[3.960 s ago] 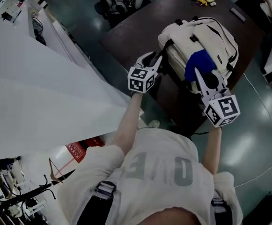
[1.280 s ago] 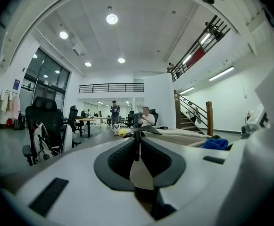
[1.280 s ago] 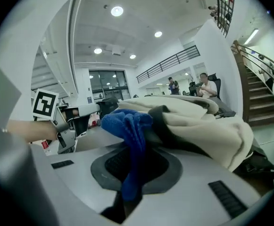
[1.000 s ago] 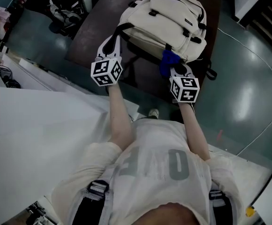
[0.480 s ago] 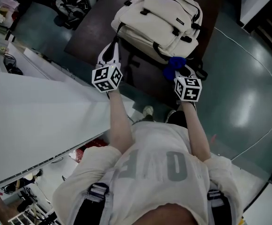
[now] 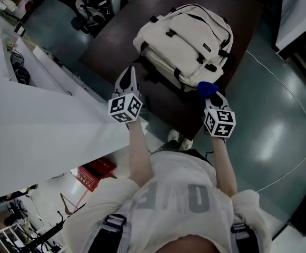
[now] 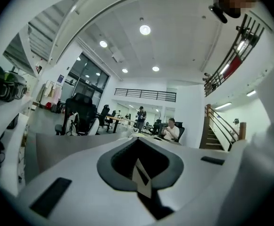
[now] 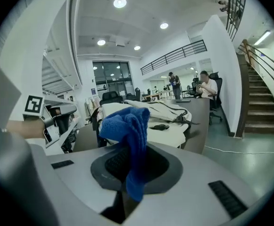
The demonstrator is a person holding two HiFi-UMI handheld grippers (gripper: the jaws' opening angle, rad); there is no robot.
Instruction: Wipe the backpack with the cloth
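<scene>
One cloth (image 8: 126, 126) in right hand-held gripper (image 6: 211, 97), backpack (image 6: 187, 41) just beyond

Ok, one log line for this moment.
right hand-held gripper: shut on blue knitted cloth; left hand-held gripper: shut, empty; cream fabric backpack: on dark table

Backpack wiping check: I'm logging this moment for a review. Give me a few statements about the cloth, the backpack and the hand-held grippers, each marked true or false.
1. The right hand-held gripper is shut on the blue cloth. True.
2. The left hand-held gripper holds a second cloth. False: its jaws are together with nothing between them.
3. The backpack lies on the dark table. True.
4. The backpack is black. False: it is cream with dark trim.
</scene>
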